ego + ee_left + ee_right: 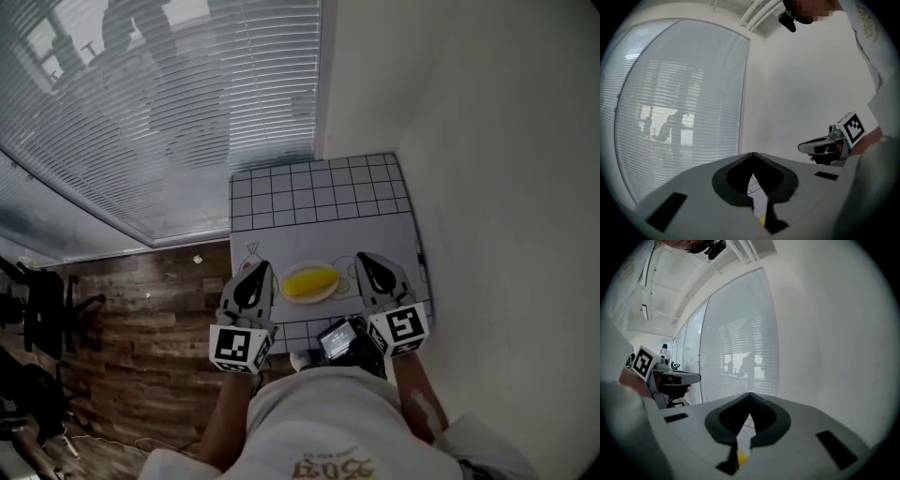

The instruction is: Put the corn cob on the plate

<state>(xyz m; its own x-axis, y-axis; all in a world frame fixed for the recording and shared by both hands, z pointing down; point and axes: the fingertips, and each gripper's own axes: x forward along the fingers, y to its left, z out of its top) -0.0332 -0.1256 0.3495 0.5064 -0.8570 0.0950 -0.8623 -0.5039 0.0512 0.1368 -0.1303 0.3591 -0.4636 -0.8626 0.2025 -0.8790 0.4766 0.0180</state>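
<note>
one corn cob (309, 282), one plate (311, 301), one table (375, 236)

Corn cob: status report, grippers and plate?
Left gripper shut, empty; right gripper shut, empty. Corn cob lying on the plate, between the two grippers. Nothing blocking the plate.
</note>
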